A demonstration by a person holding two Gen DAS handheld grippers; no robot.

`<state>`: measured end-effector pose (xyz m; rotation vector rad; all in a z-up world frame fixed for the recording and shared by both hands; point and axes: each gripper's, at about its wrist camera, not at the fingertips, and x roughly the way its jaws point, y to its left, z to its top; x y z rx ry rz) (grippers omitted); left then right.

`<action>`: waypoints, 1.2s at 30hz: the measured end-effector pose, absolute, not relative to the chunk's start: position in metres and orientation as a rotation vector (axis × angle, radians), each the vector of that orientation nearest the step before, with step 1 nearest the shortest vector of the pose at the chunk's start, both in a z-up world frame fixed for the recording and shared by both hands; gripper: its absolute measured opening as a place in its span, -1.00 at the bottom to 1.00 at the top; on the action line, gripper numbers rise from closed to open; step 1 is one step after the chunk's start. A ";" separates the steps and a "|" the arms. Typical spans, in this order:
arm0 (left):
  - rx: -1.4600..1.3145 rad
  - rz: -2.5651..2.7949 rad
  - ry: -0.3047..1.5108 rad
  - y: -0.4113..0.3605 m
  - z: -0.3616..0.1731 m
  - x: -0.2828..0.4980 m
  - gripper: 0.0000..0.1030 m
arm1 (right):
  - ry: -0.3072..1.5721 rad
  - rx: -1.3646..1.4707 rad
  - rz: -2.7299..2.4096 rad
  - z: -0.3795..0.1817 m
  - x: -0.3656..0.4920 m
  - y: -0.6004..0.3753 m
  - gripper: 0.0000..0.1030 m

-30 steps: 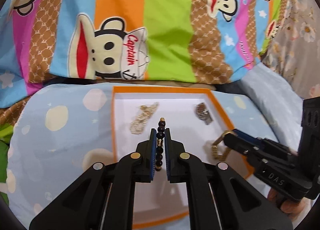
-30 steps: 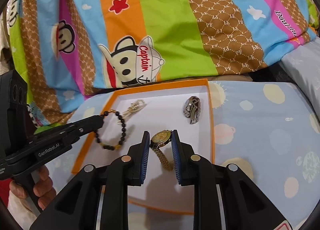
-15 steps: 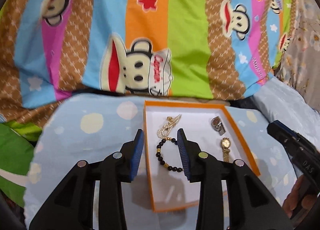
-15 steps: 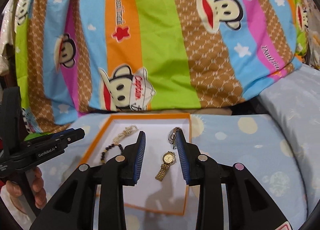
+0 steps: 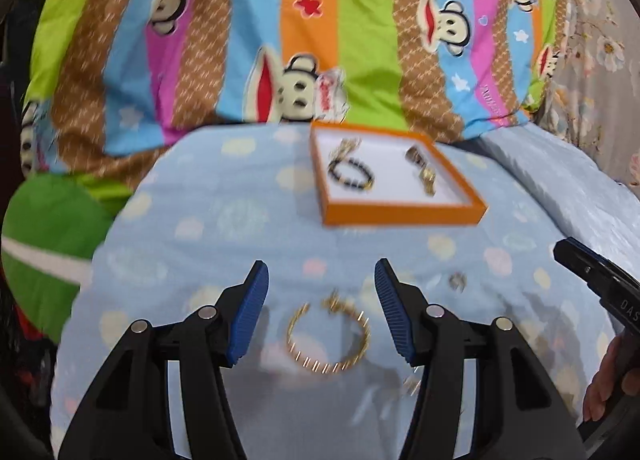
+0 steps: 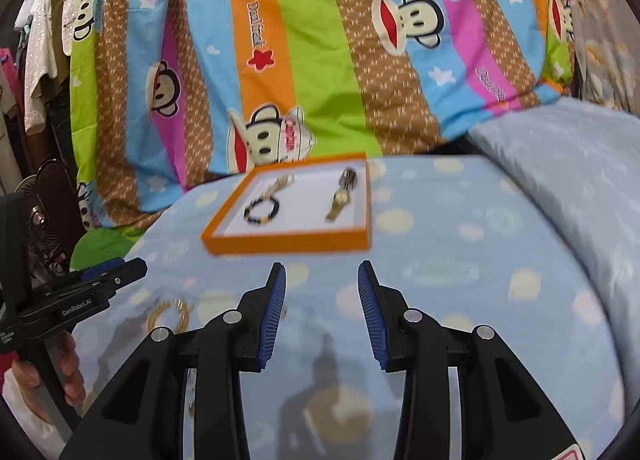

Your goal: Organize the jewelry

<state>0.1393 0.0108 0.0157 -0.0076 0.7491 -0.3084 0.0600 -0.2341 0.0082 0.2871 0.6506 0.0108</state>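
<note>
Orange tray (image 5: pixel 400 216), pale-blue spotted sheet (image 5: pixel 224 228), rainbow-striped monkey-print blanket (image 6: pixel 320 60).

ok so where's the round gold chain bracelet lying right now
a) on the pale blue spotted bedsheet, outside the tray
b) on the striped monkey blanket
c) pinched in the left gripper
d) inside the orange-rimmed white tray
a: the gold chain bracelet lies on the blue spotted bedsheet, nearer than the orange-rimmed tray, below the gap of the left gripper, whose jaws are opening and hold nothing.

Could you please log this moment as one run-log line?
left gripper: opening, empty | right gripper: open, empty | gold bracelet: on bedsheet | tray: four pieces inside
</note>
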 end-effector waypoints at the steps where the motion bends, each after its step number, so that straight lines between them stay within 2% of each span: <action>1: -0.011 -0.304 0.762 0.014 0.010 0.137 0.04 | 0.666 0.301 0.016 0.002 0.057 -0.232 -0.28; 11: -0.002 -0.302 0.839 0.024 -0.016 0.122 0.07 | 0.739 0.258 0.029 -0.021 0.057 -0.209 -0.28; 12: 0.005 -0.307 0.841 0.022 -0.018 0.121 0.13 | 0.740 0.267 0.028 -0.021 0.057 -0.211 -0.28; 14: 0.013 -0.323 0.847 0.017 -0.019 0.121 0.52 | 0.746 0.286 0.028 -0.023 0.057 -0.215 -0.28; 17: 0.027 -0.323 0.837 0.011 -0.018 0.122 0.59 | 0.752 0.293 0.029 -0.024 0.059 -0.216 -0.27; 24: 0.069 -0.303 0.911 -0.004 -0.030 0.144 0.55 | 0.756 0.282 0.033 -0.025 0.061 -0.213 -0.27; 28: 0.089 -0.295 0.914 -0.007 -0.031 0.145 0.32 | 0.758 0.280 0.034 -0.025 0.061 -0.213 -0.27; 30: 0.096 -0.302 0.907 -0.008 -0.031 0.145 0.10 | 0.758 0.279 0.037 -0.025 0.061 -0.212 -0.27; 36: 0.065 -0.338 0.890 -0.006 -0.027 0.144 0.08 | 0.757 0.272 0.040 -0.024 0.061 -0.211 -0.27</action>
